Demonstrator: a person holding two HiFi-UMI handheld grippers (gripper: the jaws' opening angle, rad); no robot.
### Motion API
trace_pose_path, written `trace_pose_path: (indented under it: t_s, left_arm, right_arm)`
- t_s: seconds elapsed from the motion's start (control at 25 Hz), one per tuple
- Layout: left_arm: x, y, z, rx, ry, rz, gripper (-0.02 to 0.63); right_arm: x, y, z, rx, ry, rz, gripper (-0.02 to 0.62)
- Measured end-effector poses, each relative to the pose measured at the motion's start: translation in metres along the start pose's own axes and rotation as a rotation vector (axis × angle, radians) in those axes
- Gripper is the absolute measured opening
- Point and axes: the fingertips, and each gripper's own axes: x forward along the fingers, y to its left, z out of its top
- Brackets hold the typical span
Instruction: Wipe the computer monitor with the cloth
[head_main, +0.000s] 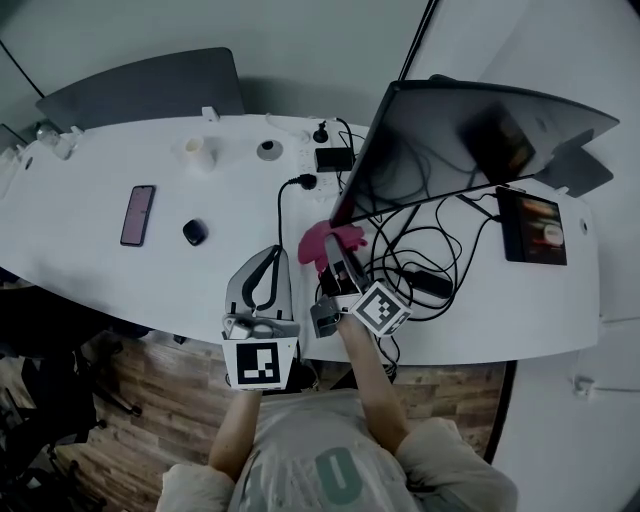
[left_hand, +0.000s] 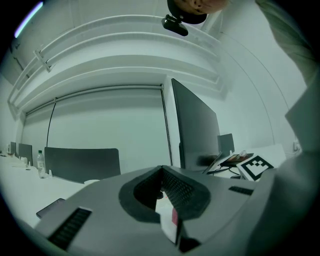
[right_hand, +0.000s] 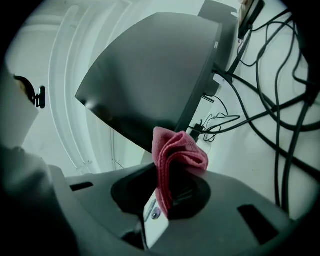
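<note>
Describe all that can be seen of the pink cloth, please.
The cloth is pink-red, soft, finely woven like microfibre, bunched into folds. The right gripper pinches its lower part between its jaws; the rest bulges loose beyond the tips. It is held over the white desk, close to the lower corner of the dark monitor; contact cannot be told.

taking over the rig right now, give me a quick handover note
Left gripper: jaws together, nothing in them, held near the front edge of the white desk.
Right gripper: shut on the bunched pink cloth, which is raised by the lower corner of the computer monitor.
Done: cloth in hand and brought to the screen.
Left: the wipe itself. I cannot tell whether the cloth touches the screen.
</note>
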Motion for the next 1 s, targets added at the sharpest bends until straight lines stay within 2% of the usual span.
trace_pose_path:
  t_s: [0.2, 0.36, 0.48, 0.6, 0.72, 1.0]
  left_arm:
    - [-0.002, 0.001, 0.017, -0.030, 0.035, -0.019, 0.014]
    - [-0.005, 0.010, 0.027, -0.047, 0.067, -0.008, 0.014]
    - [-0.006, 0.029, 0.038, -0.065, 0.041, 0.039, 0.014]
    - [-0.006, 0.042, 0.039, -0.064, 0.042, 0.068, 0.014]
    - [-0.002, 0.048, 0.033, -0.042, 0.056, 0.077, 0.014]
    - [0.006, 0.043, 0.036, -0.070, 0.041, 0.074, 0.014]
  right_arm:
    - [-0.016, 0.002, -0.024, -0.080, 0.117, -0.096, 0.051]
    - [-0.020, 0.025, -0.045, -0.142, 0.209, -0.093, 0.051]
    - [-0.001, 0.040, -0.040, -0.170, 0.202, -0.081, 0.051]
    - [0.014, 0.043, -0.026, -0.203, 0.174, -0.105, 0.051]
    - [0.024, 0.041, -0.014, -0.222, 0.161, -0.122, 0.051]
    - [0.024, 0.034, -0.009, -0.259, 0.154, -0.164, 0.051]
